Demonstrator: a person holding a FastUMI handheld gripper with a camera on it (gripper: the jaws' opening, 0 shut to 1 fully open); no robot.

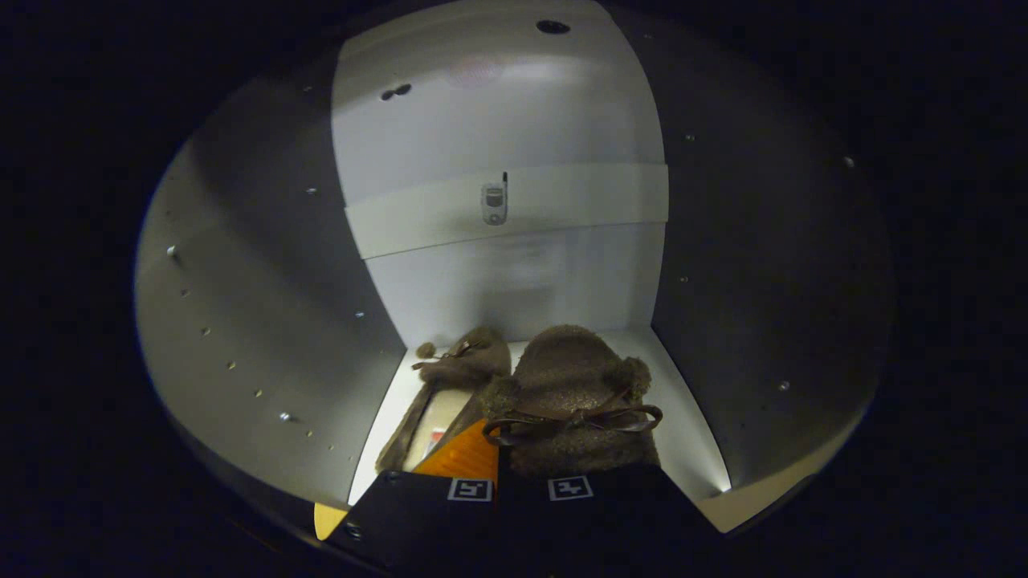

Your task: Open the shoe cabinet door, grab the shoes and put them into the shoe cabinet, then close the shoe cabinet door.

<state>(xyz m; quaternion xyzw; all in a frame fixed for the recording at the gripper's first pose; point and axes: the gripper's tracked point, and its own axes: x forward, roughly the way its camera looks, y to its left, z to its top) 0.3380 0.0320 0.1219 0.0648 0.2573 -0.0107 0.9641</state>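
Observation:
I am looking into the shoe cabinet [514, 265], with its white floor [683, 433] just ahead. Two brown fuzzy shoes lie on that floor. The left shoe [462, 365] lies toe toward the back panel, its pale insole showing. The right shoe [566, 377], with a brown bow across its top, sits right at my fingers. My gripper [498, 440] is nearly closed, and its fingers [466, 457] press on the near edge of the right shoe. The second finger is hidden under that shoe.
Grey side walls [265, 321] with rows of small pin holes close in on both sides. A white cross rail [562, 205] with a small metal fitting [494, 203] spans the back panel. A narrow strip of floor shows to the right of the shoes.

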